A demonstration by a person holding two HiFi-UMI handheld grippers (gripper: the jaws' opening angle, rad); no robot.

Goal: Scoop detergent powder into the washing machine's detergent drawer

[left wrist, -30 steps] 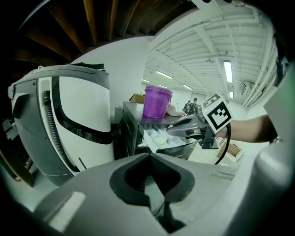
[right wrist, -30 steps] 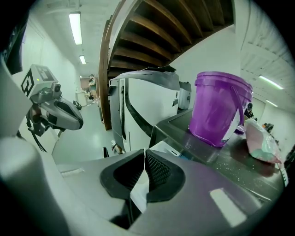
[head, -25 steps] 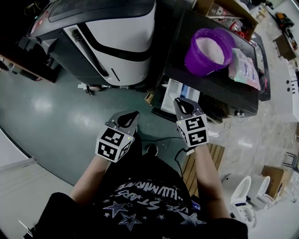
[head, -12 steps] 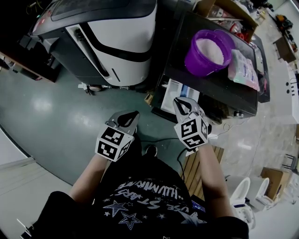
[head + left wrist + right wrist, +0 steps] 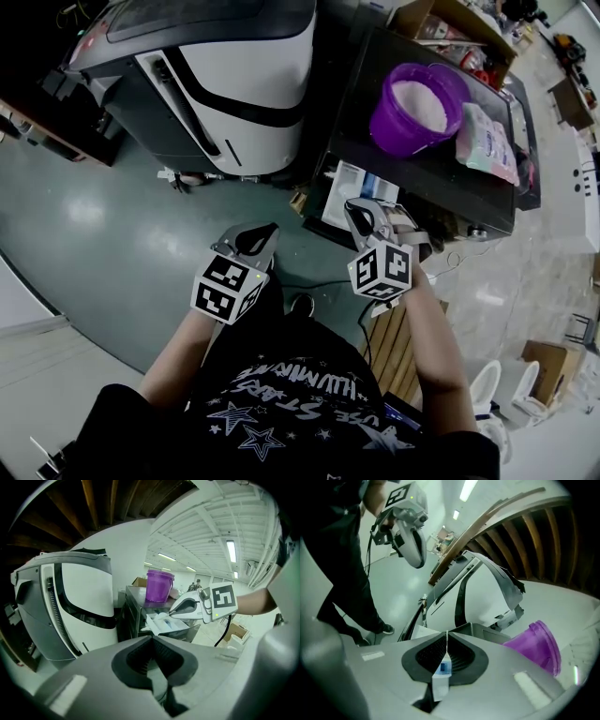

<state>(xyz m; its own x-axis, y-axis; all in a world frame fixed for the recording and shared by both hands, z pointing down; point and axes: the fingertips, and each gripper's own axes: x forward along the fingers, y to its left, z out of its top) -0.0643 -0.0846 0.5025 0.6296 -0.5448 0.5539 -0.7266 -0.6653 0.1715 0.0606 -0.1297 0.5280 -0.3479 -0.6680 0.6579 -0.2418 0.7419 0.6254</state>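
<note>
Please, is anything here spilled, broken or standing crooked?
Nothing stands out. The purple bucket sits upright on the black top with its powder inside, and the detergent drawer is pulled out. I see no spill.

You are holding two grippers, the left gripper [image 5: 267, 231] and the right gripper [image 5: 351, 210], and each carries one marker cube, so you have two cubes in all. Ahead of you, count one purple bucket [image 5: 389, 127] of white powder, one pale packet [image 5: 487, 141], one open white drawer [image 5: 352, 187], one dark unit [image 5: 441, 178] and one white-and-black appliance [image 5: 234, 84]. Count two cardboard boxes too, the far box [image 5: 441, 19] and the near box [image 5: 548, 361].
</note>
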